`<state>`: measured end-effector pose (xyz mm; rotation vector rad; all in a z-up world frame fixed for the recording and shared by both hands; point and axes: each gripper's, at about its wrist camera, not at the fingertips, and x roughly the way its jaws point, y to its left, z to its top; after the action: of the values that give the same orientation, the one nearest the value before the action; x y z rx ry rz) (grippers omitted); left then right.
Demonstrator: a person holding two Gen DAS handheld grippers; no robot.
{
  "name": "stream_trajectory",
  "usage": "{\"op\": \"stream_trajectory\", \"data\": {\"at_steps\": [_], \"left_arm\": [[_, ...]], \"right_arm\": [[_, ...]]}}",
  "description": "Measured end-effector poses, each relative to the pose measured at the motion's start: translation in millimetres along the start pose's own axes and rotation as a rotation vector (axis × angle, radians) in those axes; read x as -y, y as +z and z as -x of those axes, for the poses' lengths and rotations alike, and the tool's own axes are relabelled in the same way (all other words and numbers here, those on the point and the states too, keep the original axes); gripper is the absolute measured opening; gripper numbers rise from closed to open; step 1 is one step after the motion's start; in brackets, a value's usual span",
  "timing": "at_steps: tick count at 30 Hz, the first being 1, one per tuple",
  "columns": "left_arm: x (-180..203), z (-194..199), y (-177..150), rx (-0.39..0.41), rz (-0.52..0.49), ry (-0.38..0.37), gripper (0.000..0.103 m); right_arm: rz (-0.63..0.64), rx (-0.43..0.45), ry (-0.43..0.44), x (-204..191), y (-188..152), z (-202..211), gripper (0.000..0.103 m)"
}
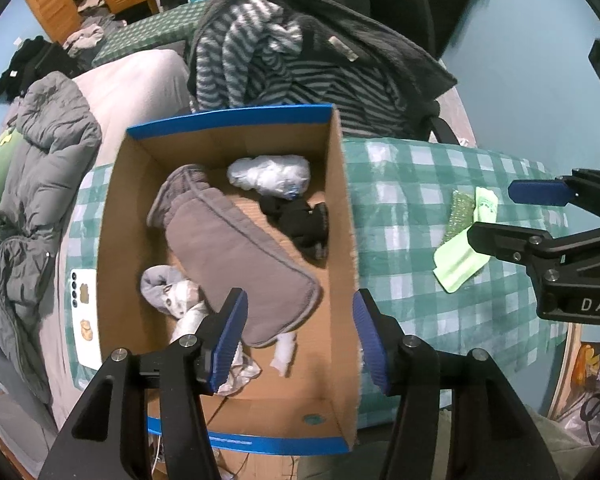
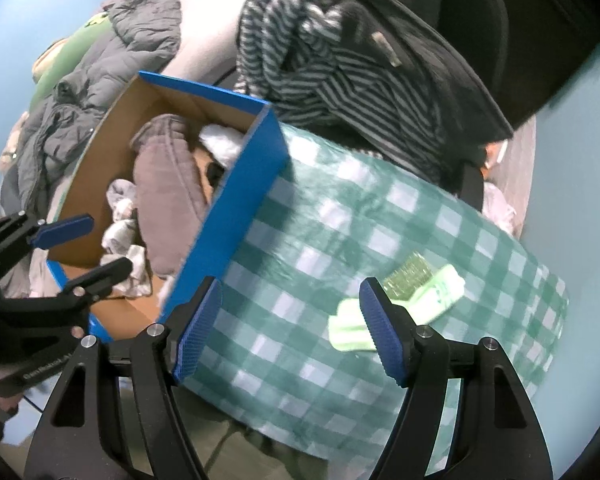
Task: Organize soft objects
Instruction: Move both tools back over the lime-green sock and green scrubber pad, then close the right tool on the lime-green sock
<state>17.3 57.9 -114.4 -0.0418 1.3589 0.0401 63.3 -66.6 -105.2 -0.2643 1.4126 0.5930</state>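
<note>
A cardboard box (image 1: 340, 200) with blue outer walls (image 2: 236, 208) stands on the green checked table. It holds a grey folded cloth (image 1: 240, 252), a white bundle (image 1: 270, 176), a black sock (image 1: 300, 224) and pale rags (image 1: 172, 292). My left gripper (image 1: 300, 336) is open and empty, low over the box's near end. A light green sock (image 2: 396, 312) lies on the cloth beside a green glittery piece (image 2: 408, 274); both also show in the left wrist view, the sock (image 1: 462, 256) nearer. My right gripper (image 2: 290, 328) is open and empty just before the sock.
A striped garment (image 1: 260, 64) and a dark fleece (image 1: 364, 32) hang on a chair behind the box. A grey puffer jacket (image 1: 32, 184) lies to the left. A checked tablecloth (image 2: 340, 220) covers the table. A white phone-like card (image 1: 85, 316) lies left of the box.
</note>
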Motion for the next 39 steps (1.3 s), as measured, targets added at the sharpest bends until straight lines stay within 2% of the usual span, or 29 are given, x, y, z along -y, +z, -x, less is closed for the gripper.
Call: {"op": "stream_trajectory", "data": {"at_steps": [15, 22, 31, 39], "left_arm": [[58.8, -17.9, 20.3, -0.024, -0.101, -0.022, 0.056], [85.4, -35.9, 29.4, -0.041, -0.145, -0.038, 0.056], [105.5, -66.6, 37.6, -0.087, -0.174, -0.027, 0.056], [110.8, -87.3, 41.5, -0.119, -0.182, -0.025, 0.056]], "right_arm": [[-0.158, -0.053, -0.048, 82.4, -33.1, -12.6, 0.072], [-0.256, -0.089, -0.037, 114.0, -38.6, -29.7, 0.072], [-0.397, -0.142, 0.007, 138.4, -41.0, -62.2, 0.072], [-0.434, -0.173, 0.018, 142.6, -42.7, -89.1, 0.072]]}}
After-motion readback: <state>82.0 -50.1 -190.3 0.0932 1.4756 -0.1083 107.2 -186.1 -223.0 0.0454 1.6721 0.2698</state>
